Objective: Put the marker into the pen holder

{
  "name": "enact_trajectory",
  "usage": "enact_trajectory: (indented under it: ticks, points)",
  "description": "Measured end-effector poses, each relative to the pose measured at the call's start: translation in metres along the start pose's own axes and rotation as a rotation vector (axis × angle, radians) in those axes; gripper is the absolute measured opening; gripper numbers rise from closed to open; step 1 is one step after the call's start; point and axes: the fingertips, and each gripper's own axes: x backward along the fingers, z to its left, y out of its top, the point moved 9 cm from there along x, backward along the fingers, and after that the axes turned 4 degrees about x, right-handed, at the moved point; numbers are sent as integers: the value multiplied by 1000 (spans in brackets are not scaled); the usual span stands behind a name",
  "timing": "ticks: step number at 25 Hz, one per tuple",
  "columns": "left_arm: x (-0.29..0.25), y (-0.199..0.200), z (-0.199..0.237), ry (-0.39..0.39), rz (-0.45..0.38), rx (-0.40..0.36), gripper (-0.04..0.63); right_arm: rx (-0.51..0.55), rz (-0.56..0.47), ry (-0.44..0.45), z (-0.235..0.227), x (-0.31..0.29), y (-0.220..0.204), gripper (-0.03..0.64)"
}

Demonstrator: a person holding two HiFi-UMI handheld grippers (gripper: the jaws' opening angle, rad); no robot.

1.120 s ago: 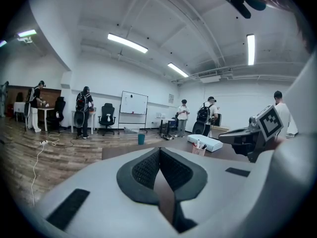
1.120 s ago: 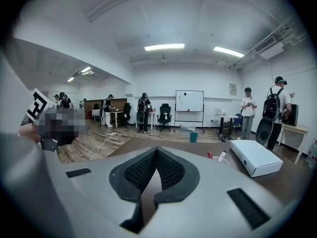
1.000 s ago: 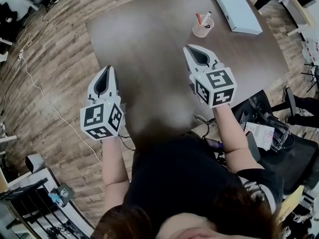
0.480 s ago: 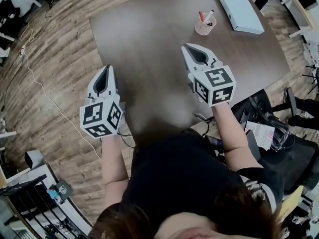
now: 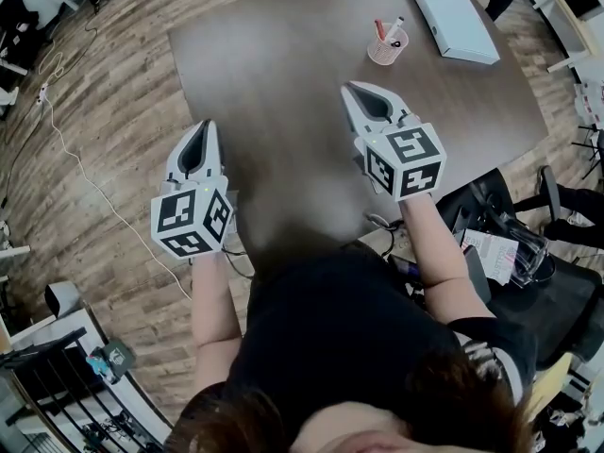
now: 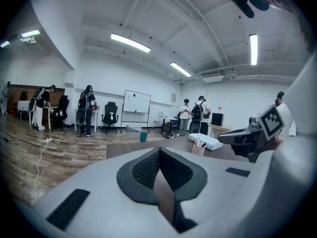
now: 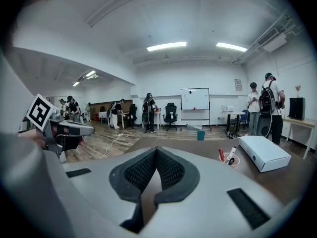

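Observation:
A pink mesh pen holder (image 5: pixel 387 49) stands on the far part of the brown table (image 5: pixel 283 74). A white marker (image 5: pixel 394 28) and a red marker (image 5: pixel 379 31) stick out of it. My right gripper (image 5: pixel 347 87) hovers over the table, short of the holder and a little to its left. It is shut with nothing in it. My left gripper (image 5: pixel 204 125) is by the table's left edge, also shut and empty. In the right gripper view the pen holder (image 7: pixel 229 158) lies ahead to the right of the closed right gripper (image 7: pixel 156 148). The left gripper view shows its tips (image 6: pixel 159 149) meeting.
A flat white box (image 5: pixel 454 22) lies on the table behind the pen holder. A black office chair (image 5: pixel 557 291) and cables are at the right of the person. Wooden floor (image 5: pixel 104 111) surrounds the table. Several people stand far off in the room.
Hardly anything differs. Both grippers stay shut in nearly the same places, and the head view has shifted slightly.

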Motion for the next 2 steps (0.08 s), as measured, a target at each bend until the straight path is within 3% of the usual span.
enact_trajectory:
  ticks: [2]
  points:
    - [0,-1,-1,-1,0,0,28,3,2,1,-1,0,0,17]
